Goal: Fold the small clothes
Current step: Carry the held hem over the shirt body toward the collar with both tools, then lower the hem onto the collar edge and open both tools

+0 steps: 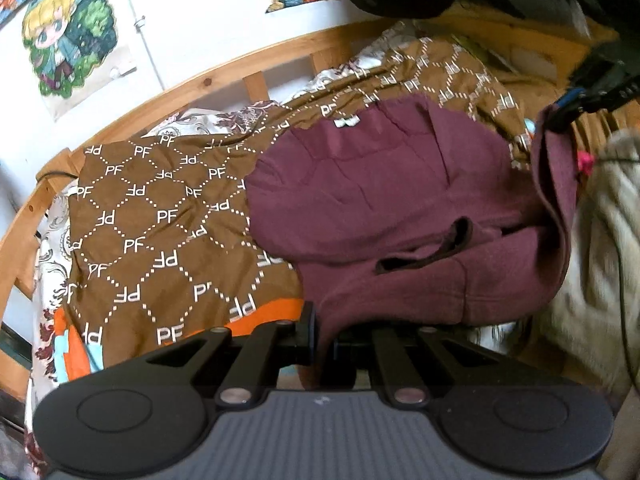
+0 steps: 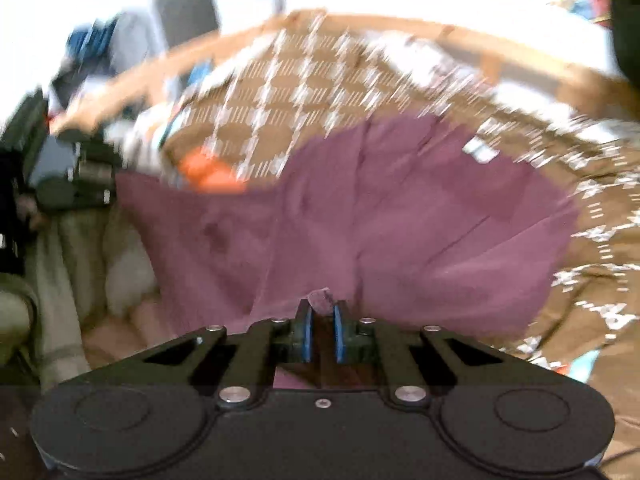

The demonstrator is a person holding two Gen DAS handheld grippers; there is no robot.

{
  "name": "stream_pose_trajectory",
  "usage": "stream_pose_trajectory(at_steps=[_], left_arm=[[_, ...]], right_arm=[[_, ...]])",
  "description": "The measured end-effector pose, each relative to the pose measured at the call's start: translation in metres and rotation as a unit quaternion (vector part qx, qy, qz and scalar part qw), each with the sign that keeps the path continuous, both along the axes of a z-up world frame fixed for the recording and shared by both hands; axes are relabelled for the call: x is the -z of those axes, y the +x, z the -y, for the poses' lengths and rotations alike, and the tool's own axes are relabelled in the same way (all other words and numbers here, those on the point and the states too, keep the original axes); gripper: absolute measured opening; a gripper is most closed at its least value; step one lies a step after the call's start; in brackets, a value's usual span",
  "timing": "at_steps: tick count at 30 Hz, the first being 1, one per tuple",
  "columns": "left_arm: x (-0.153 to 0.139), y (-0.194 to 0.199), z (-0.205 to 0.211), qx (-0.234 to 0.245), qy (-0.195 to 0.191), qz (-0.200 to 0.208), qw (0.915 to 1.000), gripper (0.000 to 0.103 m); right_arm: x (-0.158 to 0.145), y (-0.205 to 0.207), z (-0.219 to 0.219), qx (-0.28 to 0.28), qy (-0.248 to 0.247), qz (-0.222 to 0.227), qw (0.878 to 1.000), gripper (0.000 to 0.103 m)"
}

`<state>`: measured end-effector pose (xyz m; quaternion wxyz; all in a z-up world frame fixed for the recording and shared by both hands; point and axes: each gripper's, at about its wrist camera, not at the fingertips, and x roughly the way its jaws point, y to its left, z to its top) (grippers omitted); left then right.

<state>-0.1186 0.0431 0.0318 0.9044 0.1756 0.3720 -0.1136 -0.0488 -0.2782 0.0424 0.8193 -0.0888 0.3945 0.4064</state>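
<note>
I had the maroon garment (image 1: 384,200) spread across the middle of the bed, lying on the brown patterned cover (image 1: 160,220) that filled the left half of the left wrist view, with the wooden bed frame (image 1: 224,72) curving along the upper left. My left gripper (image 1: 324,340) sat at the bottom centre of that view, its fingers drawn close together with a bunch of the maroon cloth pinched between them at the near hem. My right gripper (image 2: 322,320) was at the bottom centre of its own view, the blue pads (image 2: 306,336) nearly closed on a small tuft of the same fabric, and in the left wrist view it showed at the upper right edge lifting that side of the cloth into a raised fold. The right wrist view was badly smeared, so I could not tell exactly how much fabric that gripper held. I judged the risk to lie there: a shallow bite on one tuft could slip free under tension, dropping the lifted edge and leaving the fold crooked. Pulling the two held points unevenly could also drag the garment along the cover, or rumple the cover beneath it. The beige cloth (image 1: 592,264) at the right edge lay near enough to be snagged.
</note>
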Motion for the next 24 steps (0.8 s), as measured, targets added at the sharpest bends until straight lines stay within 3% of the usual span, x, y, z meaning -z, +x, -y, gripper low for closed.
stream_pose_trajectory(at_steps=[6, 12, 17, 24], left_arm=[[-0.031, 0.054, -0.013, -0.002, -0.042, -0.007, 0.9991, 0.008], [-0.045, 0.144, -0.011, -0.051, -0.061, 0.012, 0.9968, 0.008], [-0.032, 0.227, -0.013, -0.095, -0.106, 0.007, 0.9897, 0.008], [0.006, 0.299, -0.006, -0.098, -0.107, 0.018, 0.9893, 0.009]], right_arm=[[-0.026, 0.009, 0.043, 0.113, 0.077, 0.071, 0.988, 0.01], [-0.022, 0.048, 0.06, 0.229, 0.113, 0.126, 0.958, 0.01], [-0.003, 0.095, 0.056, 0.314, 0.111, 0.172, 0.927, 0.009], [0.044, 0.157, 0.04, 0.374, 0.105, 0.194, 0.901, 0.009]])
